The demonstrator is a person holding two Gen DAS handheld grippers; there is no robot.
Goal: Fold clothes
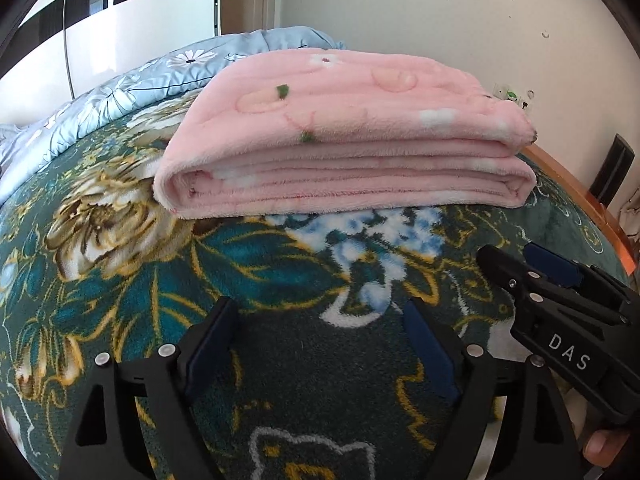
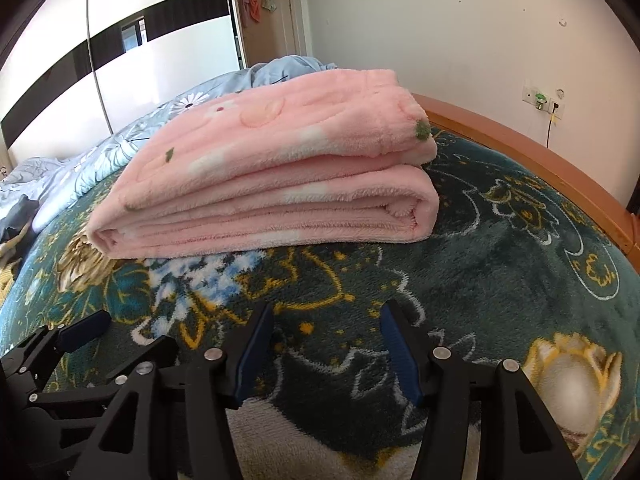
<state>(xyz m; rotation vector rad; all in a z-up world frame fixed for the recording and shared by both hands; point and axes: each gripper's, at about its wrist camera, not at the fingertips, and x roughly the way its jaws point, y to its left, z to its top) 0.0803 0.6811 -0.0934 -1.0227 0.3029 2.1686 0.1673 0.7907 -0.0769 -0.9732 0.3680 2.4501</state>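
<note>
Plainly, the left gripper (image 1: 320,312) stood wide open with nothing between its blue pads, above the dark green flowered bedspread (image 1: 280,264). Just beside it, the right gripper (image 2: 326,316) was open too and held nothing. Beyond both, apart from them, the pink blanket (image 1: 344,136) lay folded in layers on the bedspread, a blue quilt (image 1: 120,92) behind it.

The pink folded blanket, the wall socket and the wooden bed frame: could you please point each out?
pink folded blanket (image 2: 264,168): right wrist view, top layer.
wall socket (image 2: 542,100): right wrist view, faceplate.
wooden bed frame (image 2: 520,148): right wrist view, rail.
</note>
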